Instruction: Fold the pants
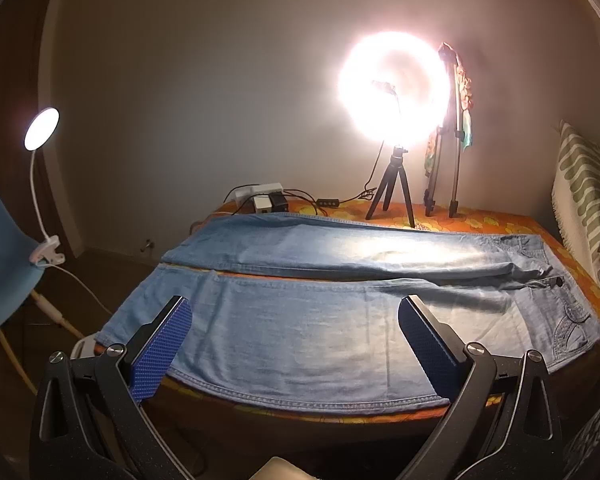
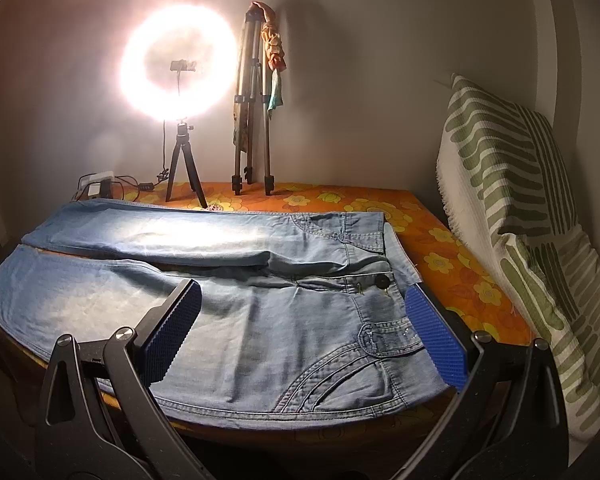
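Could not see the middle of the ring light (image 2: 178,62), lost in glare. Could not tell the small boxes (image 1: 266,197) at the table's (image 1: 500,222) far end apart. Chair (image 1: 4,252) cut off by the left edge. Pillow (image 2: 540,240) cut off at the right. Cloth (image 2: 272,50) on the tall tripod (image 2: 252,112) blurred.

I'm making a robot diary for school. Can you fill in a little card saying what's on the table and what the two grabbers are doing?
pants: light blue jeans spread flat, both legs side by side, not folded yet
waist end: button on the right
table cover: orange flowered cloth
left gripper: open, above the near leg, holding nothing
right gripper: open, above the waist and pocket, holding nothing
behind the jeans: glowing ring light on a small tripod
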`<state>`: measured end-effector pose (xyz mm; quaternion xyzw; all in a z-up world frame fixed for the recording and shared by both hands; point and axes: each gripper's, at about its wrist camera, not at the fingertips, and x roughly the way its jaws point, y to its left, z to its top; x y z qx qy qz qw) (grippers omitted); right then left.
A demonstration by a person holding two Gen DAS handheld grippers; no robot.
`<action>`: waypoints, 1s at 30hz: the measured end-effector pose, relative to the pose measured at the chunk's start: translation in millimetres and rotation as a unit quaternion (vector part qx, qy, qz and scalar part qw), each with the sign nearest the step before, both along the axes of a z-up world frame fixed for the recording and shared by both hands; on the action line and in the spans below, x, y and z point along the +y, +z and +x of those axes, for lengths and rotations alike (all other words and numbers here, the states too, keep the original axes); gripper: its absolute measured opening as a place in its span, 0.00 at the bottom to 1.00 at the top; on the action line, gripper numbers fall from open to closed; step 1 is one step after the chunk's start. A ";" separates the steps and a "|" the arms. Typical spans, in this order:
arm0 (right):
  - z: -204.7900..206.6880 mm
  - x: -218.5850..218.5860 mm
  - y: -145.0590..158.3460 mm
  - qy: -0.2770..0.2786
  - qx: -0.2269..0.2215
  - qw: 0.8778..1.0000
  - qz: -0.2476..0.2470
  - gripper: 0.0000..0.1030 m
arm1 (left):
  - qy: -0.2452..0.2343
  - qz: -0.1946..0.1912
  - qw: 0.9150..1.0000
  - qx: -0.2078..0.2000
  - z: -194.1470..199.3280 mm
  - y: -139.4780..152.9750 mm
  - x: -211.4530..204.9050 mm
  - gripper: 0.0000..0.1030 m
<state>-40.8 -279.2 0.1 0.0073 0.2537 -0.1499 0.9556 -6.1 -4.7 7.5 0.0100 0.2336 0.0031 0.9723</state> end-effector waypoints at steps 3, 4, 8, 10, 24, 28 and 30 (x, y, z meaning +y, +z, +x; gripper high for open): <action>-0.5 -1.0 0.5 -0.002 -0.002 1.000 0.001 1.00 | 0.000 0.000 1.000 0.000 -0.1 0.0 0.1 1.00; -0.7 -0.6 0.1 -0.002 -0.002 1.000 0.001 1.00 | 0.000 0.000 1.000 0.000 -0.3 0.0 -0.1 1.00; -1.0 -1.1 -0.1 -0.002 -0.002 1.000 0.001 1.00 | 0.000 0.001 1.000 0.000 0.2 0.1 -0.5 1.00; -1.1 -1.3 -0.3 -0.001 -0.003 1.000 0.001 1.00 | 0.000 0.001 1.000 0.000 0.2 -0.3 -0.9 1.00; -1.2 -1.6 -0.9 -0.002 -0.004 1.000 0.002 1.00 | -0.003 0.005 1.000 0.000 0.1 -0.5 -3.2 1.00; -1.1 -2.9 -0.9 -0.002 -0.004 1.000 0.002 1.00 | -0.003 0.005 1.000 0.001 0.6 -0.1 -3.3 1.00; -1.0 -3.2 -0.9 -0.003 -0.004 1.000 0.003 1.00 | -0.003 0.004 1.000 0.001 0.8 0.1 -3.1 1.00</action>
